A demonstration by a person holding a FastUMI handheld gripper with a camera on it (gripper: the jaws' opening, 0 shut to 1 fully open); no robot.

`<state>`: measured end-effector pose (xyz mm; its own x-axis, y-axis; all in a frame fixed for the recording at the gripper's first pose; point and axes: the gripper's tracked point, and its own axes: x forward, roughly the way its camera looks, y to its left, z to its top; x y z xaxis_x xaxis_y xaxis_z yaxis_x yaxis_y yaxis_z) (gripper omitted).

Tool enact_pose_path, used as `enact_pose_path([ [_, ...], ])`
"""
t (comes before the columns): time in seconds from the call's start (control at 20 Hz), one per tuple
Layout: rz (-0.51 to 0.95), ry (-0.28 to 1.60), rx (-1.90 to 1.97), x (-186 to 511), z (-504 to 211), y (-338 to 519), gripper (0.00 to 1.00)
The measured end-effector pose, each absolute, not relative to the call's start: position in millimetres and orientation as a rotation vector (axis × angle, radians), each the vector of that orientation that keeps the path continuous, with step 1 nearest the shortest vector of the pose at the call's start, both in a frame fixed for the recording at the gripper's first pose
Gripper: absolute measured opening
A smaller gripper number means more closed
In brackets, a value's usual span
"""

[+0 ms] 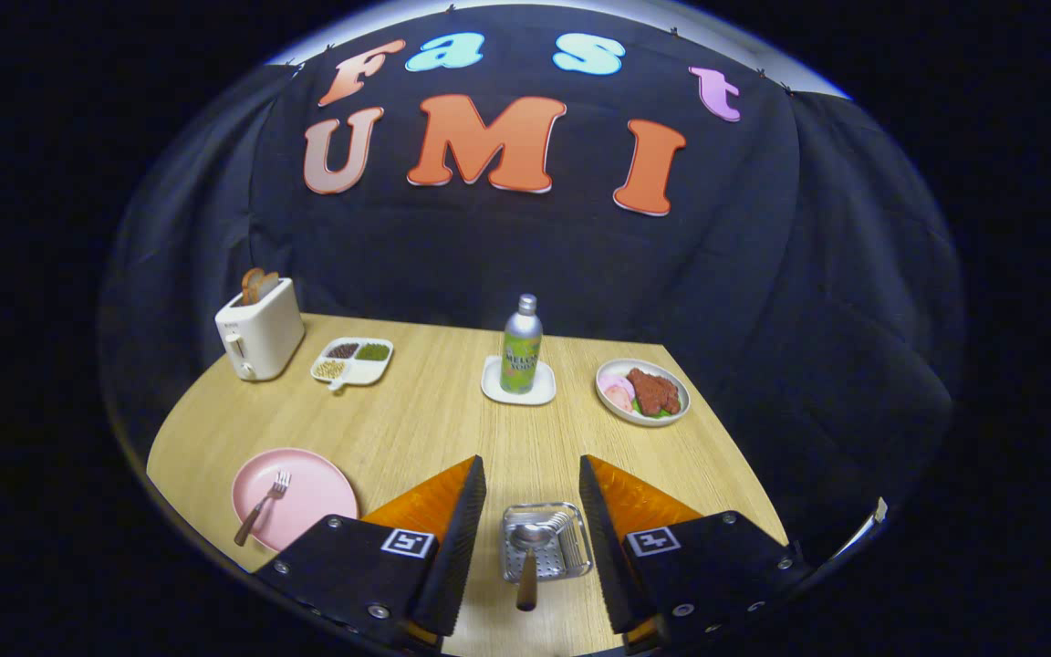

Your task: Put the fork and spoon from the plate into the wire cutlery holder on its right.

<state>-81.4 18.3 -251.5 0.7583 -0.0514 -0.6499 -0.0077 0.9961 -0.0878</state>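
My gripper (530, 538) hangs released over the wire cutlery holder (546, 543), spoon (528, 566) already in; the fork (261, 507) lies on the pink plate (302, 493) at nine o'clock, handle toward seven

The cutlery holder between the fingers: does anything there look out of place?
Slightly. The spoon lies in the cutlery holder with its handle sticking out over the rim. The fork rests on the pink plate. The gripper is open, touching nothing.
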Motion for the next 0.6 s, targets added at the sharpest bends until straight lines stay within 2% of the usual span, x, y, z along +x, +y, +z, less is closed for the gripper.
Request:
enact_pose_path([
  [0.15,-0.005,0.616,-0.079,-70,-231,42,0.8],
  [0.25,0.015,0.575,-0.058,-67,-221,60,0.87],
  [0.45,0.02,0.495,-0.041,-63,-204,79,0.94],
  [0.6,0.022,0.412,-0.03,-61,-191,100,0.94],
])
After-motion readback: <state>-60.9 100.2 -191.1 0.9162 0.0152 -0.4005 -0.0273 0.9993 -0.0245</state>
